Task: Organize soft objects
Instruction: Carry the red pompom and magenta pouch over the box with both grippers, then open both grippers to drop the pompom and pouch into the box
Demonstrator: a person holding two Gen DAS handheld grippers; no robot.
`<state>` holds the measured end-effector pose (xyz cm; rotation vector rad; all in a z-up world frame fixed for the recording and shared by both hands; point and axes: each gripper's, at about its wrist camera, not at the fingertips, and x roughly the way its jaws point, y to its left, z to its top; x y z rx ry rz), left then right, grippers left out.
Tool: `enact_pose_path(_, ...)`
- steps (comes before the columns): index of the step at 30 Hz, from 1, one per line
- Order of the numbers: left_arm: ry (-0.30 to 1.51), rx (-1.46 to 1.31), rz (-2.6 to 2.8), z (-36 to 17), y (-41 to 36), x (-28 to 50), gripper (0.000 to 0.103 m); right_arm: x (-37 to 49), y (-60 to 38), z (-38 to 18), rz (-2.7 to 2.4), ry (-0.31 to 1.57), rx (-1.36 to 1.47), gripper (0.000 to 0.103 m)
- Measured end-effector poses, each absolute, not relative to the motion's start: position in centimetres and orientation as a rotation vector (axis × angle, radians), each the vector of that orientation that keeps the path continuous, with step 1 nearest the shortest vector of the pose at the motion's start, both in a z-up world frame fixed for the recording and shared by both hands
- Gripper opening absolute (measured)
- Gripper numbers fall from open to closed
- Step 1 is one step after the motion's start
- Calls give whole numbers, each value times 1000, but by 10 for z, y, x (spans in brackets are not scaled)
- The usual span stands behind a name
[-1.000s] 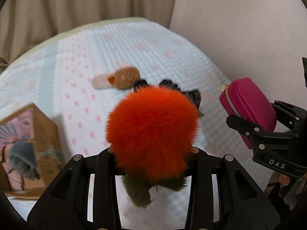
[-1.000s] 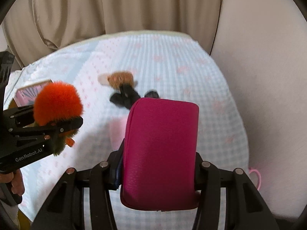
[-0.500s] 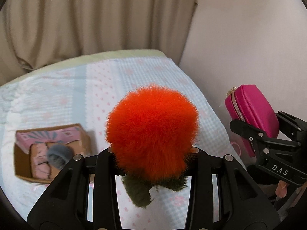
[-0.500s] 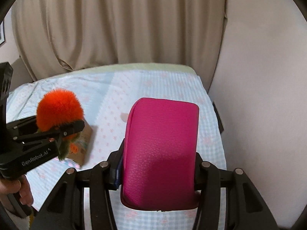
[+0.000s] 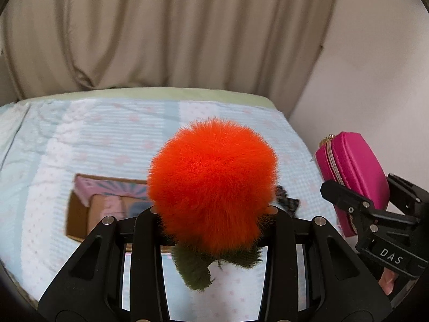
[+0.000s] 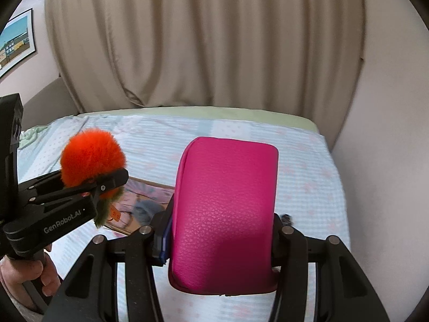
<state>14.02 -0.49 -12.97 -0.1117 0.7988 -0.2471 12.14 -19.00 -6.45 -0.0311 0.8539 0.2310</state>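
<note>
While left gripper (image 5: 211,212) clamped orange pompom (image 5: 211,185) and right gripper (image 6: 222,230) clamped pink pouch (image 6: 224,214), I carried both; next, lower into box (image 5: 80,209) at 9 o'clock.

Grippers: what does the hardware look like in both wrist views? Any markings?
Both are matte black plastic with silver screw heads on angular linkage arms. The left gripper has white "GenRobot.AI" lettering on its body. The right gripper reads "DAS". No cables visible.

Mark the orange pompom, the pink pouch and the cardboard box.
orange pompom (image 5: 211,185), left wrist view, middle of the fur ball.
pink pouch (image 6: 225,214), right wrist view, broad leather face.
cardboard box (image 5: 77,214), left wrist view, left wall.
</note>
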Motion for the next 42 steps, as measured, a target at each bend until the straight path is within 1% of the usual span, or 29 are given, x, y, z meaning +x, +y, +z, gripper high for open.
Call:
enact_pose_path(8, 815, -132, -167, -126, 105, 149, 32, 138, -100, -78, 279, 907, 0, 47)
enact_pose_path(12, 846, -135, -150, -139, 158, 161, 32, 151, -63, -92, 269, 940, 17, 47)
enact_pose_path(19, 923, -121, -156, -176, 216, 191, 32, 181, -21, -128, 223, 1021, 43, 47)
enact_pose_path(31, 1125, -128, -159, -276, 247, 243, 32, 225, 6, -206, 167, 1202, 32, 47)
enact_pose_path(42, 1306, -105, -156, -368, 241, 280, 32, 256, 0, -290, 163, 1372, 55, 47)
